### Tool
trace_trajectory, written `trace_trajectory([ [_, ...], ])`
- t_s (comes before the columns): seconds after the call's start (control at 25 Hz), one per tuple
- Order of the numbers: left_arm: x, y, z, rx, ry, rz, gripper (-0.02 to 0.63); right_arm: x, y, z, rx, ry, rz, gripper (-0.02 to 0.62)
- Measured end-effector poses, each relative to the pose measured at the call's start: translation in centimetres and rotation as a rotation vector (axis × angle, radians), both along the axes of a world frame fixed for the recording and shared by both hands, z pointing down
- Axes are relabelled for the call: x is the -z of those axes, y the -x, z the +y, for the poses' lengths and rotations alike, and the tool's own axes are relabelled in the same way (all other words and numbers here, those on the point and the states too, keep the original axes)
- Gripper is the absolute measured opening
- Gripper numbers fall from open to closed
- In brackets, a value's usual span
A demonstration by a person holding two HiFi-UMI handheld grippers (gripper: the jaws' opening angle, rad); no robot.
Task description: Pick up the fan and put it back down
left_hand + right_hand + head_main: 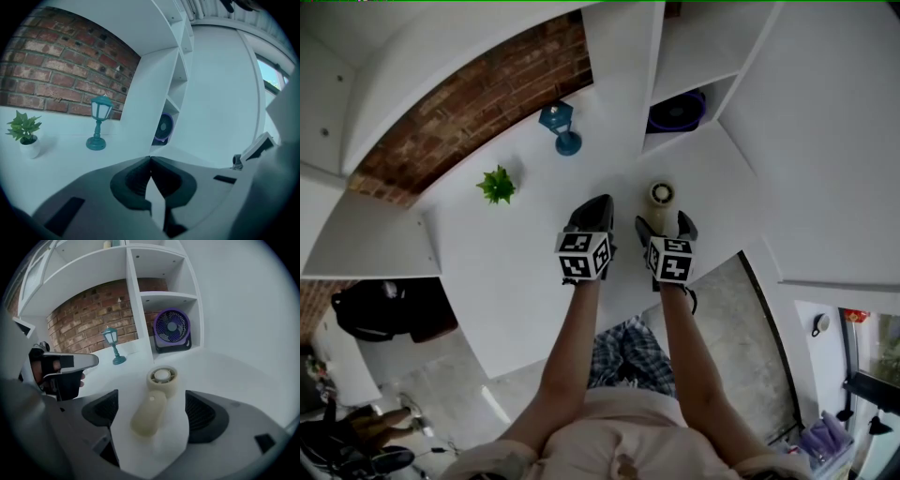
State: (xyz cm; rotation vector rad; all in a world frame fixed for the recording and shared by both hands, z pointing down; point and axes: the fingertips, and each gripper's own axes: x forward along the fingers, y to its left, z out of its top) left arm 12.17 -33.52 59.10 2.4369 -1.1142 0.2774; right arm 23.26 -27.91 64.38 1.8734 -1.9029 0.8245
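Observation:
A cream hand-held fan (pixel 154 404) lies flat on the white table (pixel 516 281), its round head (pixel 662 194) pointing toward the shelves. My right gripper (pixel 151 399) is open and straddles the fan's handle, with a gap between each pad and the handle. In the head view the right gripper (pixel 666 223) sits just near of the fan's head. My left gripper (pixel 592 211) hovers beside it on the left, and its jaws (pixel 150 161) meet at the tips with nothing between them. A purple desk fan (pixel 171 329) stands in the lowest shelf cubby.
A teal lantern lamp (pixel 560 127) and a small potted plant (pixel 497 185) stand near the brick wall on the left. The white shelf unit's upright panel (pixel 154 93) rises just behind the cream fan. The table's near edge is by the person's legs.

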Motion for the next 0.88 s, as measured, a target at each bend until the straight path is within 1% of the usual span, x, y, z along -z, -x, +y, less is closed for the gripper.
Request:
trace_trajectory([
  [0.12,-0.9,0.2,0.4,0.002,0.019,-0.012,0.028,-0.5,0.5,0.0,0.006,0.024,0.012,0.417],
  [0.24,-1.6,0.4,0.9,0.004,0.039,-0.014,0.028,-1.0,0.8,-0.4,0.007,0.049,0.019,0.385],
  [0.48,-2.3,0.6,1.7,0.003,0.057,-0.022,0.028,-2.3,0.2,-0.2,-0.051,0.142,0.056,0.308],
  [0.6,-2.5,0.8,1.8,0.006,0.063,-0.024,0.028,-3.0,0.4,0.0,-0.064,0.185,0.055,0.299],
  [0.76,-2.6,1.0,1.9,0.008,0.069,-0.024,0.028,-3.4,0.2,0.4,-0.080,0.218,0.081,0.233],
  [0.88,-2.7,1.2,1.9,0.011,0.072,-0.027,0.028,-3.4,0.1,0.3,-0.091,0.229,0.078,0.222],
])
